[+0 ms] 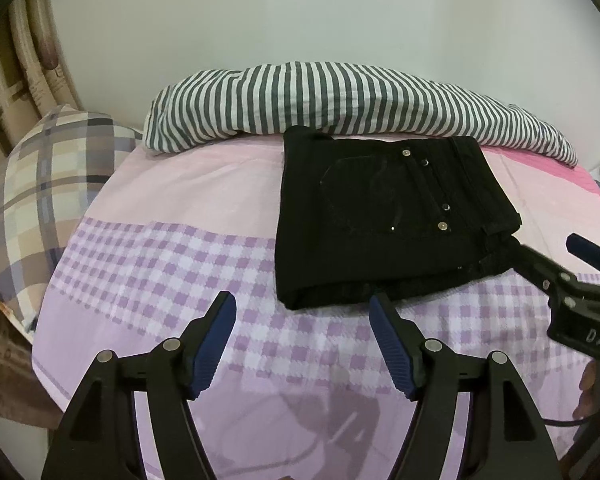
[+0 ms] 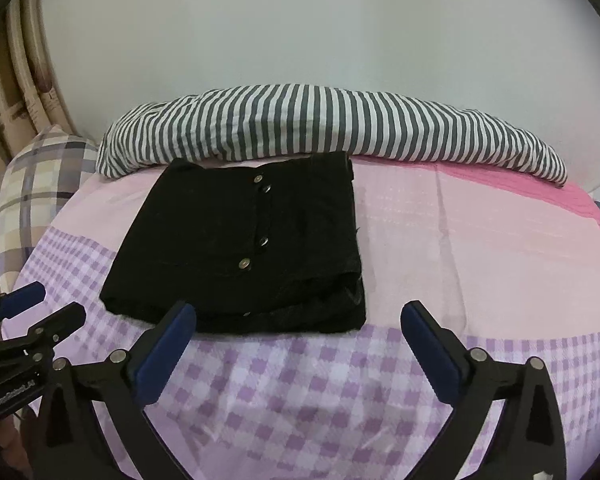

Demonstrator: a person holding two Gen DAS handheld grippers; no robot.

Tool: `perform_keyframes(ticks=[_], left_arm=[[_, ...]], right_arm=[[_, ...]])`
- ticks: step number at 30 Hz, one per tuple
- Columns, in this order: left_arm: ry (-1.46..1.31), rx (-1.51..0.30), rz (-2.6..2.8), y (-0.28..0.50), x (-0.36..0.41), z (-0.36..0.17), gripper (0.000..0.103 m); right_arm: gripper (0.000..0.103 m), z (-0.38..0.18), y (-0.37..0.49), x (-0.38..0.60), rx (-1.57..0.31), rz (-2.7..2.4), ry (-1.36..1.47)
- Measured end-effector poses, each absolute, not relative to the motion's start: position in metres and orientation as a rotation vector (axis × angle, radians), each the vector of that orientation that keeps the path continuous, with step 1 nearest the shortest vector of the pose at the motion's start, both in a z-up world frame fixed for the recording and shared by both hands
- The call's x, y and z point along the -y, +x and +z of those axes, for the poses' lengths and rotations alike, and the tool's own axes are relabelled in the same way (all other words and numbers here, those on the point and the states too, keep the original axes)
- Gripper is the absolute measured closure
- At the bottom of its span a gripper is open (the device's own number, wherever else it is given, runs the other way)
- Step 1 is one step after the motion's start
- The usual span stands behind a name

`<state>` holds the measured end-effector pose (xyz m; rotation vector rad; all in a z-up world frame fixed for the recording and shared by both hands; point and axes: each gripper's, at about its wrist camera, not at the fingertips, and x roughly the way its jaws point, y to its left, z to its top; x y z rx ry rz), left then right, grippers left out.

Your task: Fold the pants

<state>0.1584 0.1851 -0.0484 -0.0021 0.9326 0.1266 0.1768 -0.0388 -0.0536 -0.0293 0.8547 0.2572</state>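
Left wrist view: left tool (image 1: 302, 312) wide, right tool (image 2: 298, 320) wide; folded black pants (image 1: 384, 216) on bedsheet (image 1: 160, 240).

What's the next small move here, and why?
Probably back both off and stop. The black pants already lie as a compact folded rectangle on the bedsheet, and the left hand-held gripper and right hand-held gripper are open, holding nothing, just short of its near edge.
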Motion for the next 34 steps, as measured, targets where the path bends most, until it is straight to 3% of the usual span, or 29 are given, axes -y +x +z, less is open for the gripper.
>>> perform_keyframes(ticks=[34], left_arm=[[0.038,-0.853,0.119,0.122,-0.182,-0.034,0.033]], right_arm=[[0.001,-0.051,0.138,0.015,-0.878,0.270,-0.069]])
